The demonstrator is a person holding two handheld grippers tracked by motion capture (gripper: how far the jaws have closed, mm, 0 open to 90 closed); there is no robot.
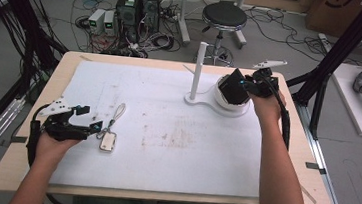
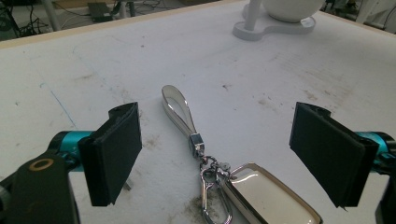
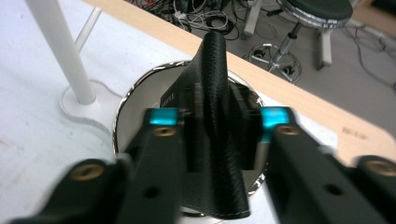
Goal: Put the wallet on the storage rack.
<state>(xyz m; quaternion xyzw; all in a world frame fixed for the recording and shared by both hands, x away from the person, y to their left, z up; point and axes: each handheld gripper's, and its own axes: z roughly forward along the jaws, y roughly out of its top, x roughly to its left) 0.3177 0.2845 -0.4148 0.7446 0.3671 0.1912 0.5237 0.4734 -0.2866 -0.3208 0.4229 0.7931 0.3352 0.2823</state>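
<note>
High view looks down over table [image 1: 111,175]; both claw views close, sharing white stand [image 2: 275,25].

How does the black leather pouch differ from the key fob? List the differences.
1. The black leather pouch is dark and grained; the key fob is pale with a shiny rim.
2. The pouch stands on edge over the white bowl; the fob lies flat on the table.

Shared: each sits between a gripper's jaws, the pouch in the right gripper, the fob untouched within the open left gripper.
</note>
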